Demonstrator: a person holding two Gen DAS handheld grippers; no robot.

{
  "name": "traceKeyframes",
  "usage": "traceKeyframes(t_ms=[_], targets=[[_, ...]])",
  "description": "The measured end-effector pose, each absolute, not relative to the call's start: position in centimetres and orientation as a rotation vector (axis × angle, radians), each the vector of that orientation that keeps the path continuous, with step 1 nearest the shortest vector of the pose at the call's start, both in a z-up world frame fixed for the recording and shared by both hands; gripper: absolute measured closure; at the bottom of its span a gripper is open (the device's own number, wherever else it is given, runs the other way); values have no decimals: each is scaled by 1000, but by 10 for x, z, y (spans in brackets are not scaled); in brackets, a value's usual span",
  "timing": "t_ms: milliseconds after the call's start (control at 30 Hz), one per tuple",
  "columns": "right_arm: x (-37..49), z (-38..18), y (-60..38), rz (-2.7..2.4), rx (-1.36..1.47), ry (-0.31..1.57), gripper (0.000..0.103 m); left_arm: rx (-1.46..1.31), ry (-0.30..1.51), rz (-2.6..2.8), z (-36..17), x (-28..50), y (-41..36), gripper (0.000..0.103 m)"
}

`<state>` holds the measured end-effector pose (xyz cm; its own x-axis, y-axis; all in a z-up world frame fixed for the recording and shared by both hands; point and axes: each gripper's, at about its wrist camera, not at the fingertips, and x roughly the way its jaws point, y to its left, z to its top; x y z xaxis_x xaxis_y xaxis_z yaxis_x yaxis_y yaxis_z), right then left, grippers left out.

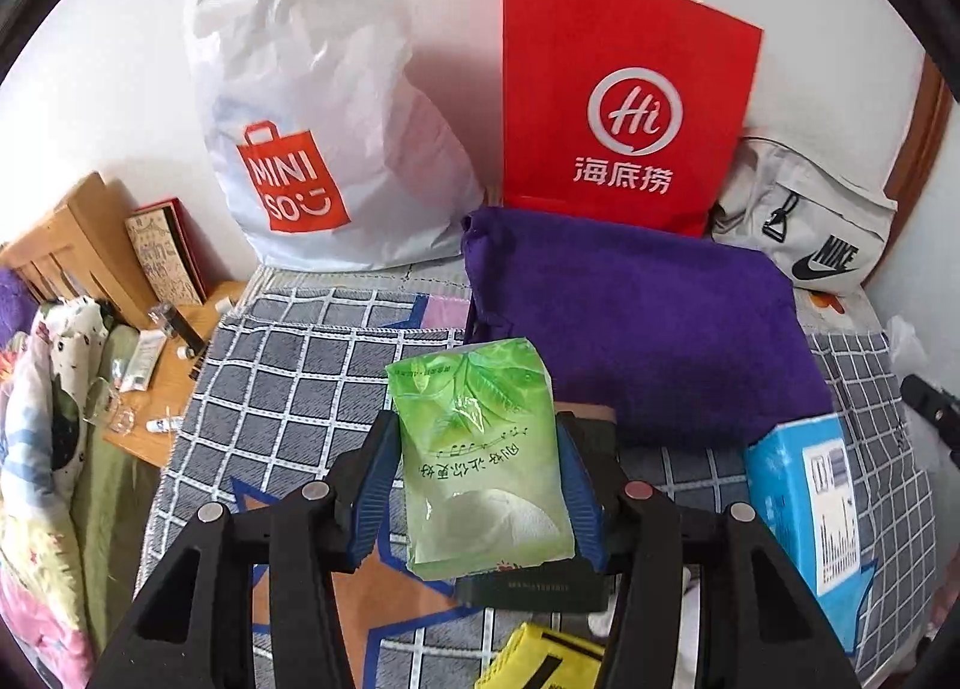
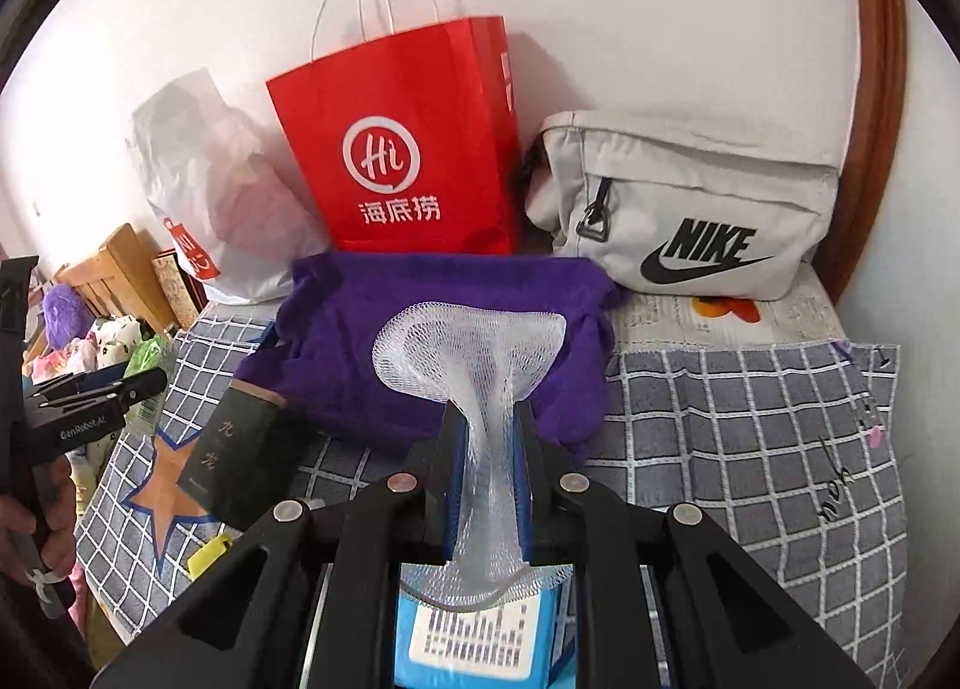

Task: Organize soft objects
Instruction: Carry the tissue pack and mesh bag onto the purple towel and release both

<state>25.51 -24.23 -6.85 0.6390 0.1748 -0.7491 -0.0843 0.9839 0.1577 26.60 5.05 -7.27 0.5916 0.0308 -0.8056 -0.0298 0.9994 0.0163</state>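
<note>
Your left gripper [image 1: 480, 485] fingers clamp the glossy green tissue pack [image 1: 480, 461] between them; right gripper [image 2: 487, 479] fingers pinch white foam netting [image 2: 474, 353], flaring at 12 o'clock over the fuzzy purple towel [image 2: 420, 341].

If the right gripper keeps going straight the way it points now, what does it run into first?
Most likely the purple towel. The right gripper, shut on a white mesh net, points down over the towel, which lies directly ahead. The red paper bag stands behind it; exact depth is hard to judge through the fisheye.
</note>
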Motion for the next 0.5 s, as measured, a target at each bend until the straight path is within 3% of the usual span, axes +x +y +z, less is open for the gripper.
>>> traceKeyframes(t_ms=[500], targets=[[337,-104,-239,144,77,914,88,-73,991,-46,-111,343,54,53]])
